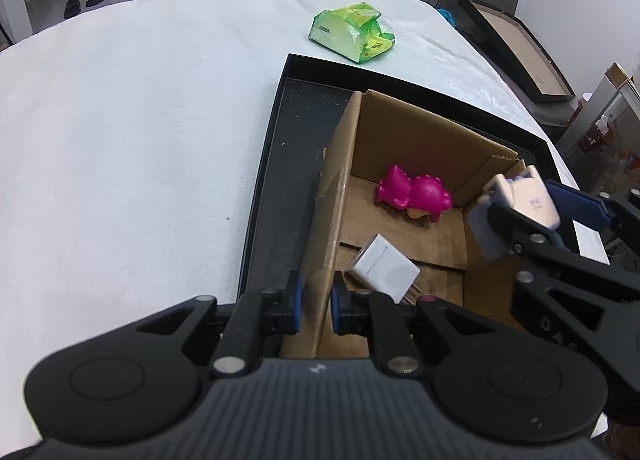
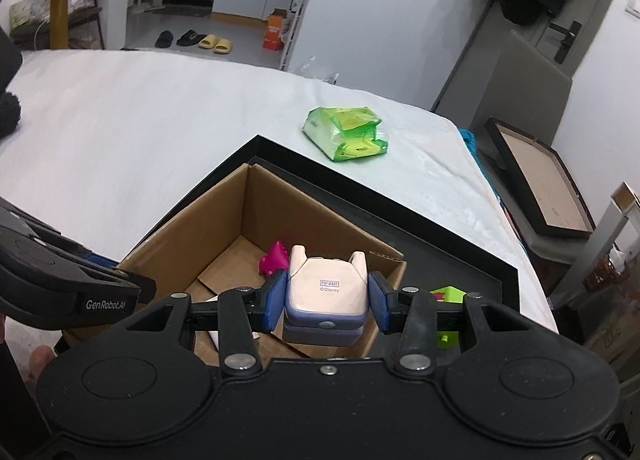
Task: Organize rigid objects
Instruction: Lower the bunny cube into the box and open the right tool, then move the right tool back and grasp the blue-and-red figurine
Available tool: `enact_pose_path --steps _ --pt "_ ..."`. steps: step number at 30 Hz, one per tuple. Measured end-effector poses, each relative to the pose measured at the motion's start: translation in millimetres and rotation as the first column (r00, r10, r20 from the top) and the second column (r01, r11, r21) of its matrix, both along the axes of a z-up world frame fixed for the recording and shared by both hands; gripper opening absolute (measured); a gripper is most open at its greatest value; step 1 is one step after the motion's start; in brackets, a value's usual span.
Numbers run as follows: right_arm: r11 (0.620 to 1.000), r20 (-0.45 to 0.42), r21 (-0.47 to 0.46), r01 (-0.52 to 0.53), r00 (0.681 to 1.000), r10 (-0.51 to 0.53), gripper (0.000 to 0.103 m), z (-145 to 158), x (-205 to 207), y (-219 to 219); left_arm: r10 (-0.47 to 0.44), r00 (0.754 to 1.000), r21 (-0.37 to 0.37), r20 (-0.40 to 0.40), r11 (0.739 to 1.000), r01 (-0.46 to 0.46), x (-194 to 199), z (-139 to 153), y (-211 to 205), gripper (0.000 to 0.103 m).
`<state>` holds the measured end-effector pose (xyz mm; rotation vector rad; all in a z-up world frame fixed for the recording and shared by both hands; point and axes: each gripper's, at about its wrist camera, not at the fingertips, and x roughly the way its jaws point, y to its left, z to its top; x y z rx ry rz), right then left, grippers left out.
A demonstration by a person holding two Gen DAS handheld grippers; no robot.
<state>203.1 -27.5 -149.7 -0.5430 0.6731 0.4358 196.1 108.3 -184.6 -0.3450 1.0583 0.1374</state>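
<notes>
The left tongs [image 1: 316, 310] are clenched on the near wall of the cardboard box [image 1: 340, 196], one blue pad outside the wall and one inside it. The box stands open-topped inside a shallow black tray [image 1: 280, 164], which lies on a bench covered with a white cloth [image 1: 132, 132].

On the box floor a magenta toy [image 1: 412, 196] lies on its side near the far wall. Closer to the left tongs a white plug adapter [image 1: 382, 268] rests tilted, its prongs pointing towards the near corner.

The right tongs [image 2: 327, 302] grasp a small cream and lavender figure [image 2: 326, 292] (its underside carries a printed maker's mark) between their blue pads, one pad on each flank. From the left wrist view the figure hangs just above the right-hand wall of the box, not touching the cardboard.

Beyond the tray a crumpled green packet [image 1: 352, 32] lies on the cloth, well apart from the box. In the right wrist view a bright green object [image 2: 450, 294] shows in the tray beside the box, mostly hidden behind the right tongs, so what it is I cannot tell.
</notes>
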Motion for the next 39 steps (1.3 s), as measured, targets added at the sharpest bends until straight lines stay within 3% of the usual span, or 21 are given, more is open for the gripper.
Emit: enact_pose_path --steps 5,7,18,27,31,34,39 --pt "0.999 0.039 -0.004 0.045 0.998 -0.045 0.046 2 6 -4 -0.006 1.000 -0.009 0.001 1.000 0.006 0 0 1 0.015" --pt "0.998 0.033 0.014 0.066 0.997 -0.066 0.046 4 9 -11 0.000 1.000 0.022 -0.006 1.000 0.000 0 0 -2 0.015" --pt "0.970 0.002 0.185 0.159 0.987 -0.162 0.046 14 2 -66 -0.020 1.000 0.087 0.007 0.996 0.020 -4 9 -12 0.016" --pt "0.927 -0.066 0.271 0.259 0.966 -0.250 0.047 -6 1 -116 -0.032 1.000 0.175 0.002 0.984 0.031 -6 15 -26 0.016" --pt "0.917 -0.088 0.288 0.276 0.961 -0.261 0.055 -14 0 -132 -0.031 0.999 0.194 0.011 0.981 0.029 -6 18 -31 0.017" --pt "0.907 -0.115 0.310 0.285 0.958 -0.261 0.056 -21 1 -142 -0.028 0.999 0.224 0.018 0.974 0.023 -5 20 -36 0.017" --pt "0.891 -0.141 0.343 0.297 0.954 -0.264 0.058 -31 3 -156 -0.042 0.999 0.290 0.011 0.956 0.037 -4 21 -47 0.028"
